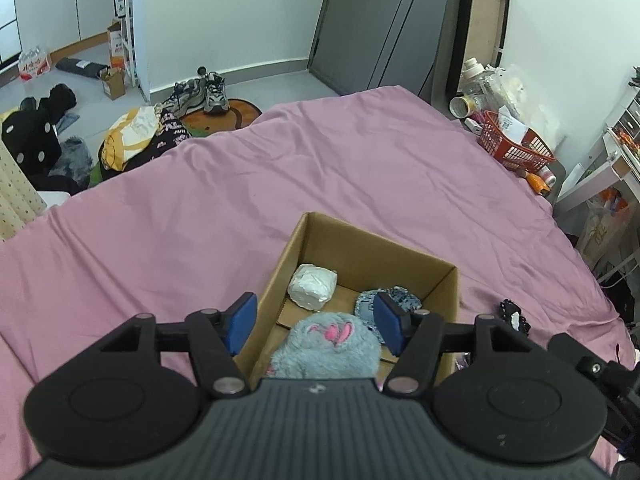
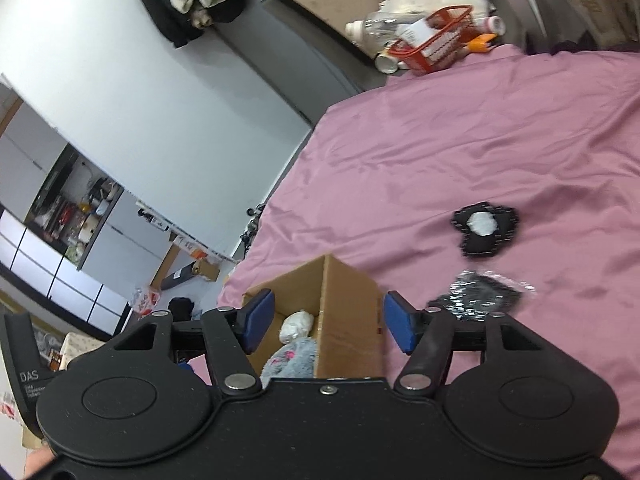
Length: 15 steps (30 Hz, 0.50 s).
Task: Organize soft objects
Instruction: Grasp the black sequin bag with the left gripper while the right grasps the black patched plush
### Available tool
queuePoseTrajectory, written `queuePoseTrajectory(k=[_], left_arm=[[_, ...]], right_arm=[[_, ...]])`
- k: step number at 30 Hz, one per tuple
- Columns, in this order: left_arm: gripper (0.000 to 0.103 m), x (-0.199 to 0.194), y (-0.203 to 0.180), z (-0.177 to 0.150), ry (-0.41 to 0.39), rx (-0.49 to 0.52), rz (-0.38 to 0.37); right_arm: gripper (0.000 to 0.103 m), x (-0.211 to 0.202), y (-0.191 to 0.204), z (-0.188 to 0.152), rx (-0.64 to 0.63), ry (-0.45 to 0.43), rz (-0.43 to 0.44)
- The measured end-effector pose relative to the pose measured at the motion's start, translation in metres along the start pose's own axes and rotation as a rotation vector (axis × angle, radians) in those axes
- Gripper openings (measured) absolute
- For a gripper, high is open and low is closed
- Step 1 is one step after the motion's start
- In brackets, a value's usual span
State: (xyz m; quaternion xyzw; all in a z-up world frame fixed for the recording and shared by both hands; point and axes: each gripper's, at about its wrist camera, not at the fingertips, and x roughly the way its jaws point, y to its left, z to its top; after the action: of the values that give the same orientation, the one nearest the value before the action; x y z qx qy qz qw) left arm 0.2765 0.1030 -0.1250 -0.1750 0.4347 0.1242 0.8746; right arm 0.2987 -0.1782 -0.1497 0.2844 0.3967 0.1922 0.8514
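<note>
Two pairs of tongs stand apart and empty above the cardboard box (image 1: 362, 258): the left tongs (image 1: 316, 322) over its opening, the right tongs (image 2: 326, 320) at its side. Only the left view shows the box's floor, with a grey plush toy (image 1: 326, 346) nearest, then a white bundle (image 1: 313, 286) and a denim piece (image 1: 394, 300). Only the right view shows, beyond the box on the pink bedsheet (image 2: 480, 128), a shiny black packet (image 2: 480, 298) and a black-and-white pouch (image 2: 484, 232).

Lower half of fluffy grey plush toy with pink markings (image 1: 326, 346) hidden behind the gripper body. Blue-grey patterned fabric piece (image 1: 370, 302) partly covered by a blue pad. Glittery black fabric scrap (image 2: 482, 298) smeared by blur. Small black item (image 1: 514, 316) too small to identify.
</note>
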Motion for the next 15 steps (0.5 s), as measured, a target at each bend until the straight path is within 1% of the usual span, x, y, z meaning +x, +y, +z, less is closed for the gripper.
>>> queuePoseTrajectory(k=[2, 3, 5, 9, 11, 15], left_arm=[[0.068, -0.005, -0.007, -0.002, -0.006, 0.010, 0.001], [0.070, -0.006, -0.011, -0.003, -0.008, 0.015, 0.000], [0.071, -0.010, -0.018, -0.005, -0.010, 0.026, 0.001], [0.073, -0.017, -0.032, -0.011, -0.017, 0.038, -0.006], [0.076, -0.020, -0.041, -0.013, -0.020, 0.045, -0.010], [0.077, -0.026, -0.060, -0.018, -0.030, 0.061, -0.022]], right_arm=[[0.071, -0.007, -0.007, 0.004, 0.015, -0.002, -0.007], [0.073, -0.011, -0.010, 0.005, 0.019, -0.005, -0.011], [0.081, -0.019, -0.017, 0.009, 0.030, -0.018, -0.017], [0.081, -0.031, -0.033, 0.015, 0.059, -0.035, -0.021], [0.081, -0.034, -0.040, 0.018, 0.073, -0.039, -0.028], [0.081, -0.039, -0.055, 0.021, 0.116, -0.036, -0.029]])
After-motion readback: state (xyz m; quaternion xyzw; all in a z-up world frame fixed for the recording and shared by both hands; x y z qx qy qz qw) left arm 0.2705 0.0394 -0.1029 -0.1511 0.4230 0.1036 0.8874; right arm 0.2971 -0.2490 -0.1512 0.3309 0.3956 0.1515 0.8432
